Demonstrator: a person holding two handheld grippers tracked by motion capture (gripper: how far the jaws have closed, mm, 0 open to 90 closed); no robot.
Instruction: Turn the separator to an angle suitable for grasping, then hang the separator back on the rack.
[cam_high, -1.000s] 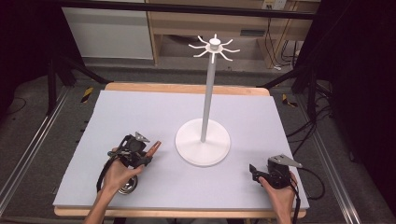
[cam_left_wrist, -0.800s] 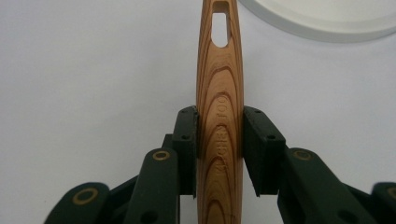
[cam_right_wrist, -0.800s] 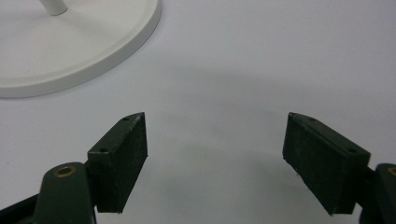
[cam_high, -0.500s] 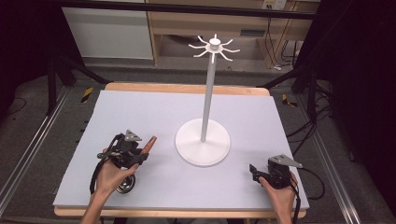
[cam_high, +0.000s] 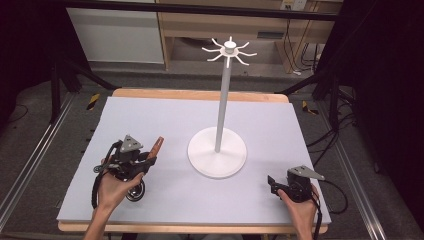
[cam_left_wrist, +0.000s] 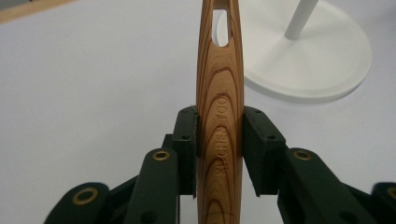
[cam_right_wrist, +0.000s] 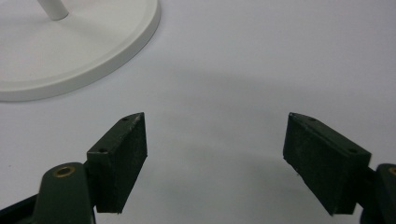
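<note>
From the high view, my left gripper (cam_high: 131, 162) has come up off the bench (cam_high: 165, 120) and its wooden handle (cam_high: 158, 145) now tips more steeply upward toward the white hook stand (cam_high: 218, 150) than it did a second ago; the dark round end below my hand (cam_high: 136, 191) hangs near the surface. My right gripper (cam_high: 280, 186) sits where it was, at the near right corner.

In the left gripper view, the jaws are clamped tight on the wooden handle (cam_left_wrist: 219, 116), both pads pressing its sides, the hanging slot (cam_left_wrist: 220, 28) ahead (that slot is what a hook must pass through, I judge).

In the right gripper view, my jaws stand wide apart with nothing between them, the stand's base (cam_right_wrist: 79, 51) just beyond.
</note>
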